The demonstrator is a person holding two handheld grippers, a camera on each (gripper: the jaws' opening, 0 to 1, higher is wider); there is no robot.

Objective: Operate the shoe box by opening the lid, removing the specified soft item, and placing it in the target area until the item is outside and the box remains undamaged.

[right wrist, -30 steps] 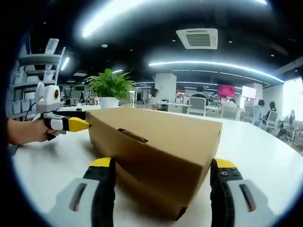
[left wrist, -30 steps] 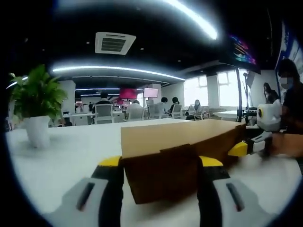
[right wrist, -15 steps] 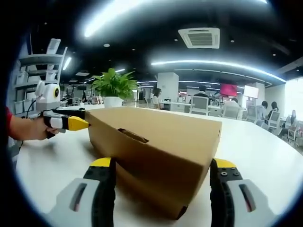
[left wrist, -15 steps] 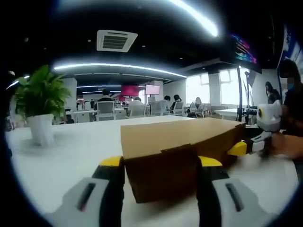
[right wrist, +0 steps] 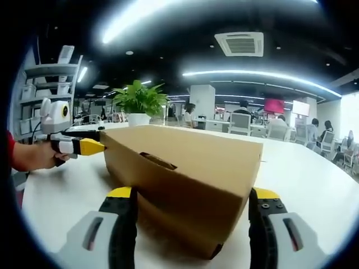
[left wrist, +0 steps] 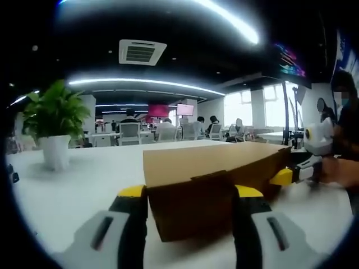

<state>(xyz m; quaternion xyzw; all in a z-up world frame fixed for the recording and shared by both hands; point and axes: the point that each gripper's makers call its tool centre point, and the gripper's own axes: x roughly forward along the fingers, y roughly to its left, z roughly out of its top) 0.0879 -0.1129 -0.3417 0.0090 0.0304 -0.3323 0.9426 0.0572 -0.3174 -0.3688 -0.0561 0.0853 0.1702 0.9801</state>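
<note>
The closed shoe box hides whatever lies inside from me. My left claw has its tips' contact with the box blurred; grip uncertain.

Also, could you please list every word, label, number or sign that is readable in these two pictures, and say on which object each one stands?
No text can be read.
Cardboard shoe box: plain brown, no print on the sides shown.
Colourful wall display in the left gripper view: too blurred to read.
Red screen far back in the right gripper view: too small to read.
White plant pot: no label seen.
</note>
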